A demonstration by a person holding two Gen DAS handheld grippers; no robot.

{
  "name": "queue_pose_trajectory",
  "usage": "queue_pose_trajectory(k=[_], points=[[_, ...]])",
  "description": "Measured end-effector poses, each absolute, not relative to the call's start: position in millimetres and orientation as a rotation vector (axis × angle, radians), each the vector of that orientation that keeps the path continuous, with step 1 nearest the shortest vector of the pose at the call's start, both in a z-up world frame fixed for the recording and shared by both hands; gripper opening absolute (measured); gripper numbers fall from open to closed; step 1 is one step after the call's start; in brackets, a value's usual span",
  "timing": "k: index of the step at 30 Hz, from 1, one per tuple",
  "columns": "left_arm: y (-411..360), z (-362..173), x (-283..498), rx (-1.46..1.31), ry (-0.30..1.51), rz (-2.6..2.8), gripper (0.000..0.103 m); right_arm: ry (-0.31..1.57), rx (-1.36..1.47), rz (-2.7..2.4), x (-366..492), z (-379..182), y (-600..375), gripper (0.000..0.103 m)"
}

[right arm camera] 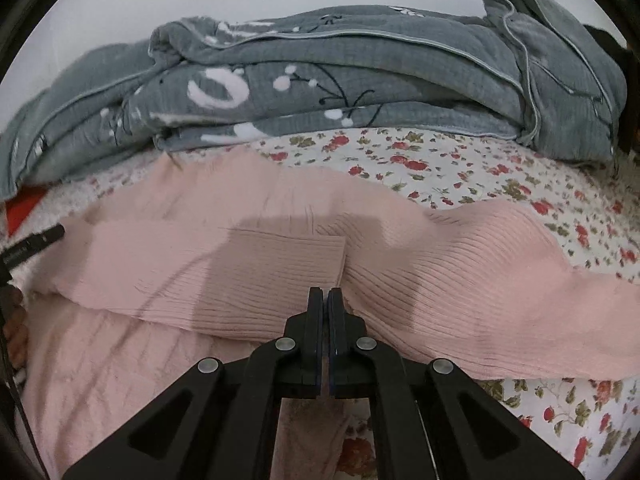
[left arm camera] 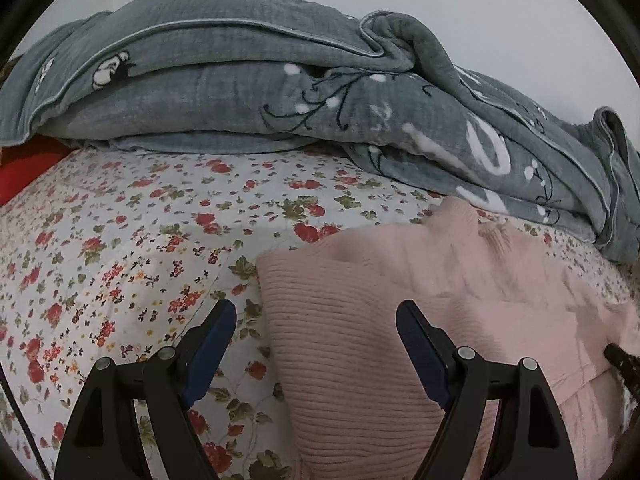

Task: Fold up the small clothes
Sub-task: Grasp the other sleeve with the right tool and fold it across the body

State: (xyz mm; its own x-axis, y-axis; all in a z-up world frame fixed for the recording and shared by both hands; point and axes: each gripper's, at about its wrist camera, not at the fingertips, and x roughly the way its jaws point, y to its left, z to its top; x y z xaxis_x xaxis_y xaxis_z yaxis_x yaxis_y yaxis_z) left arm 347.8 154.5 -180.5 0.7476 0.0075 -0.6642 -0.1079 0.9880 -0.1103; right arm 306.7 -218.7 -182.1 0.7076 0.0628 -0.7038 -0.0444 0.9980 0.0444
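Two views, much cut off: lower edges of both blocked by black claw frames, corners lost to the dark fisheye rim. Hard to tell whether any cloth sat between the pressed tips of the right gripper (right arm camera: 325, 300); jaws brought fully together, dark blue pads face to face, just above a ribbed fold. Left gripper (left arm camera: 316, 316) spread wide, nothing between its fingers, one finger over the floral bedsheet (left arm camera: 120, 240), the other over the pink knit garment (left arm camera: 360, 340).

Garment spread flat on the sheet: directly beneath and ahead of the right gripper, ahead and to the right of the left one. Fine horizontal ribbing, soft and matte, with a squarish folded flap (right arm camera: 280, 264) just ahead of the right tips. A long band trailing off right, its end lost at the rim.

Beyond both claws, a crinkled grey-green quilt (left arm camera: 224, 92), piped edge, white and black embroidery, heaped in thick rounded folds. A red patch (left arm camera: 28, 172) half hidden under its left end, not identifiable.
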Motion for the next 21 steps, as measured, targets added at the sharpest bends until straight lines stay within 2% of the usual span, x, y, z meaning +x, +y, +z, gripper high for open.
queue_pose_trajectory(k=[5,8,10,13,21], points=[[148.9,-177.4,344.9,-0.107,0.707,0.076,0.081,0.785,0.021,0.055,304.3,-178.6,-220.6,0.006],[146.0,-175.9,344.5,-0.086,0.702,0.084,0.081,0.763,0.044,0.05,299.2,-171.5,-225.8,0.015],[143.9,-175.1,343.9,-0.072,0.696,0.083,0.081,0.745,0.066,0.044,292.7,-164.1,-232.0,0.028],[140.8,-173.6,342.4,-0.052,0.686,0.085,0.081,0.714,0.091,0.023,276.7,-154.5,-246.3,0.04],[139.5,-171.6,340.6,-0.04,0.674,0.088,0.081,0.731,0.131,-0.112,225.7,-156.5,-308.1,0.042]])
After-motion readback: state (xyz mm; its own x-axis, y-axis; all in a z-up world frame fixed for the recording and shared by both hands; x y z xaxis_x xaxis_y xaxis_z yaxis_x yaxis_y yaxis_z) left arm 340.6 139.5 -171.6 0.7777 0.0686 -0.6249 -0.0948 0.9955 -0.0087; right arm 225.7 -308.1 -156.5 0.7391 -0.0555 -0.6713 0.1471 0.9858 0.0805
